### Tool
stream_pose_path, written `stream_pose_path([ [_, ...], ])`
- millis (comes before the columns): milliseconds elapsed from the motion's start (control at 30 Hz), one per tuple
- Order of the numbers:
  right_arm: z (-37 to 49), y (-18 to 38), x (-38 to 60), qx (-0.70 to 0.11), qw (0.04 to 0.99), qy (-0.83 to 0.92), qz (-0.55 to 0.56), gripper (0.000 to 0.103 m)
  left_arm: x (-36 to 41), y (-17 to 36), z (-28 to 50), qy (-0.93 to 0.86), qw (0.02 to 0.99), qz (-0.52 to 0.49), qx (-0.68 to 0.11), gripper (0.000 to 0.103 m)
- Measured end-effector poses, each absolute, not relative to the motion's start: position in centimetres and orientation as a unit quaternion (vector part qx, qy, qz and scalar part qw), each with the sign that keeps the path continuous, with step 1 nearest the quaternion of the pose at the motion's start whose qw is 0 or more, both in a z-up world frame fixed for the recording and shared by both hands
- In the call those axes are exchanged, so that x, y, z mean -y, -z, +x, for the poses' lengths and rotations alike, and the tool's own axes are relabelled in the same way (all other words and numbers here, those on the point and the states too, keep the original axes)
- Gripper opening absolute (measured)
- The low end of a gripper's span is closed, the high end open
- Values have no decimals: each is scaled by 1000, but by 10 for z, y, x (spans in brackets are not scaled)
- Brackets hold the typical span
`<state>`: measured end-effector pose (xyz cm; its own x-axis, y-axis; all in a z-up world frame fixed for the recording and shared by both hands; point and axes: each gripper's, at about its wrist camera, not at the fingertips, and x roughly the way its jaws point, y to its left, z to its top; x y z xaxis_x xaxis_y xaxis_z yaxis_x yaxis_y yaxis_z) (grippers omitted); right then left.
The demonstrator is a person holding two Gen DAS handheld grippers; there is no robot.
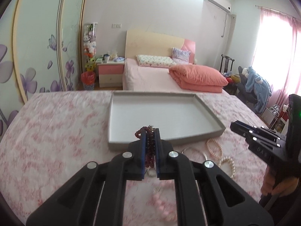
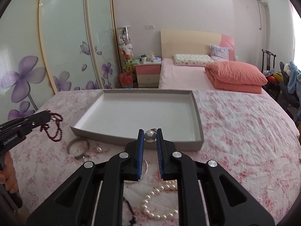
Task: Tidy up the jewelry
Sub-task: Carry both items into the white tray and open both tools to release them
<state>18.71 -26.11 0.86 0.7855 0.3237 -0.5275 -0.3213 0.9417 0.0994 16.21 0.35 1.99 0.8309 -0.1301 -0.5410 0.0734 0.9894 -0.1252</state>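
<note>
A grey tray [image 1: 165,141] [image 2: 105,138] with a white floor lies on the pink floral cloth. My left gripper [image 1: 150,133] is shut on a dark red bead necklace [image 1: 149,146], held above the tray's near edge; the necklace dangles from it in the right wrist view [image 2: 55,130]. My right gripper [image 2: 150,134] is shut on a large pearl pendant [image 2: 150,136], just before the tray's near edge; it shows at the right in the left wrist view [image 1: 233,126].
On the cloth near the tray lie a silver bangle [image 2: 78,148], a small ring [image 2: 98,149], pearl strands [image 2: 160,201] [image 1: 214,148], a clear bangle [image 2: 144,169], a dark bead string [image 2: 129,211] and pink beads [image 1: 163,207]. A bed stands behind.
</note>
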Motion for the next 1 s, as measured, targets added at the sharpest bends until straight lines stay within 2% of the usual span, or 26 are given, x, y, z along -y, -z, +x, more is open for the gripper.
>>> stream_pose_path([
  [433,235,-34,252,-236,957,-165,19,14,13,-32,229,42,963,-41,-263,9],
  [1000,324,-4,235,-294,943,-149,42,14,2,4,318,22,953,-52,-299,9],
])
